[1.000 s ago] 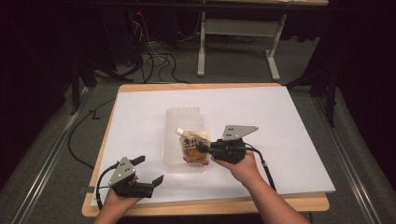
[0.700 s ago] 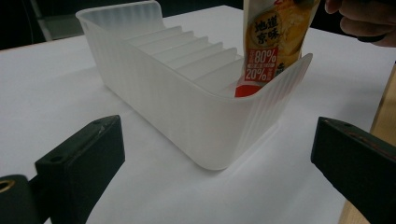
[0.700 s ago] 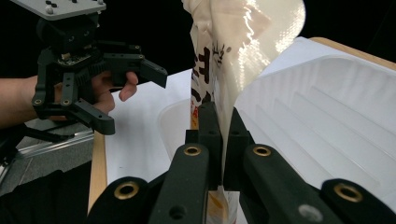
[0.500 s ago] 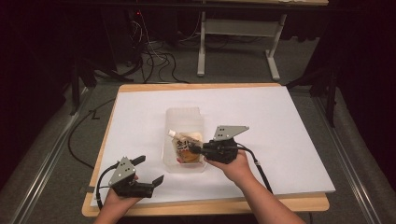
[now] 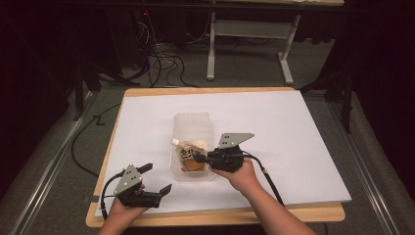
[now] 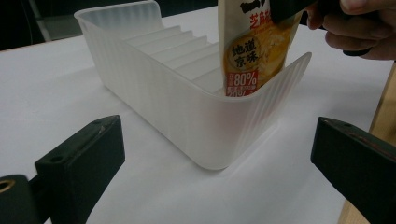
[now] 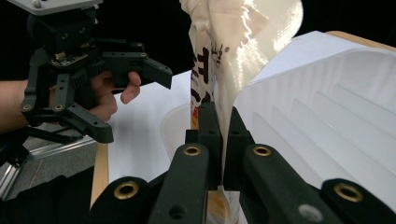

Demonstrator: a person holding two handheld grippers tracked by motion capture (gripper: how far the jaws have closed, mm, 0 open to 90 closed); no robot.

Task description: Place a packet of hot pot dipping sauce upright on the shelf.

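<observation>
A translucent ribbed plastic bin [image 5: 192, 125] stands in the middle of the white table sheet. A yellow-and-white spouted sauce pouch [image 5: 188, 156] stands in the bin's near end, with my right gripper [image 5: 200, 158] shut on its edge from the right. In the right gripper view the jaws of my right gripper [image 7: 219, 121] pinch the pouch [image 7: 224, 51] beside the bin wall [image 7: 327, 93]. My left gripper [image 5: 155, 178] rests open near the table's front-left corner with nothing in it. In the left gripper view, my left gripper [image 6: 217, 135] faces the bin [image 6: 177, 102] and pouch [image 6: 252, 51].
The white sheet [image 5: 293, 137] covers most of the wooden table, whose bare front edge [image 5: 220, 215] runs along the bottom. Cables and a table frame [image 5: 244, 34] lie on the floor beyond. The left gripper [image 7: 135, 107] shows open in the right gripper view.
My right gripper has shifted a little to the left with the pouch, bringing it further over the bin's near end. The left gripper has stayed put.
</observation>
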